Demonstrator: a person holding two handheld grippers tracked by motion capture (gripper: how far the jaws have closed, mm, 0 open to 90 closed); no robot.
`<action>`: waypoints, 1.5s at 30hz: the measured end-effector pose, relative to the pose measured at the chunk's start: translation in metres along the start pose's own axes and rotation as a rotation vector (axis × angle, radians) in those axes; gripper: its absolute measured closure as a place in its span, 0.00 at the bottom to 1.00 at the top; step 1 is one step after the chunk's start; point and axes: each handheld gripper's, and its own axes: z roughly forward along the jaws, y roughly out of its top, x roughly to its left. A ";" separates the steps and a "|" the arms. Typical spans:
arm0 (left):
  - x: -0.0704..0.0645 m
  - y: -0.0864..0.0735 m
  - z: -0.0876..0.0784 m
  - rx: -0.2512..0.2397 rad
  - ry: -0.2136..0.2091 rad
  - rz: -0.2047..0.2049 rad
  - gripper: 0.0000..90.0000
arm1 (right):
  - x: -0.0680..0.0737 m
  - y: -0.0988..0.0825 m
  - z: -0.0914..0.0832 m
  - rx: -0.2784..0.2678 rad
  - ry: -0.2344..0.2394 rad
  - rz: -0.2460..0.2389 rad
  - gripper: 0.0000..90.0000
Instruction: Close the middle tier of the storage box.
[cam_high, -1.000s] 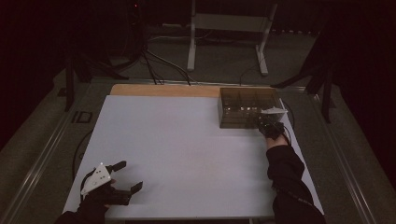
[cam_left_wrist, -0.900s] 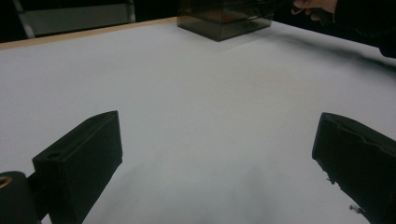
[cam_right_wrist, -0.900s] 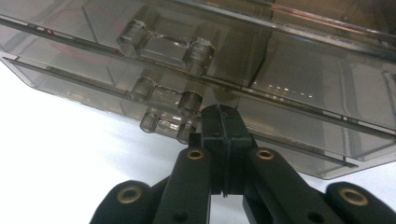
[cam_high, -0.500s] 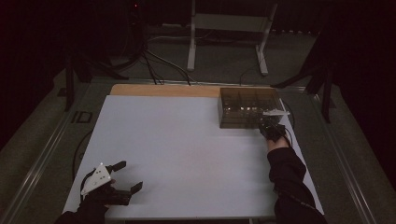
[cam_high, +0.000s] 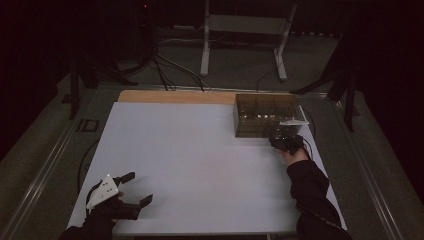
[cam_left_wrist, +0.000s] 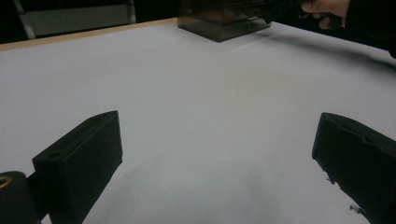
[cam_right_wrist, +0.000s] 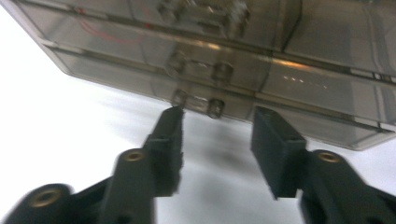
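A smoky see-through box (cam_high: 265, 112) stands at the table's back right; in the right gripper view its front wall (cam_right_wrist: 280, 46) looms close. My right gripper (cam_high: 281, 143) is at the box's near side. Its jaws (cam_right_wrist: 217, 114) have just been opening and now stand partly apart. Their tips flank a small clear latch (cam_right_wrist: 196, 100) on the box's lower edge, and the pads do not press on it. My left gripper (cam_high: 140, 187) rests at the front left of the white table (cam_high: 200, 150). It is wide open (cam_left_wrist: 217, 126) with nothing between its fingers.
A wooden strip (cam_high: 175, 96) runs along the table's far edge. Beyond it are a stand's legs (cam_high: 240, 45) and cables on the dark floor. The person's right sleeve (cam_high: 310, 195) lies along the table's right side. Bare white surface spans the middle.
The right hand has shifted only slightly at the box's front. The left gripper has kept still.
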 end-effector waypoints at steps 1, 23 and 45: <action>0.000 0.000 0.000 0.000 0.001 0.002 0.04 | 0.000 0.000 -0.001 -0.007 0.009 0.005 0.55; 0.000 0.001 0.001 -0.002 -0.007 0.003 0.04 | 0.019 0.009 -0.014 -0.033 0.134 -0.027 0.00; 0.000 0.001 0.003 0.003 -0.016 0.008 0.04 | 0.034 0.014 -0.025 -0.088 0.203 -0.077 0.00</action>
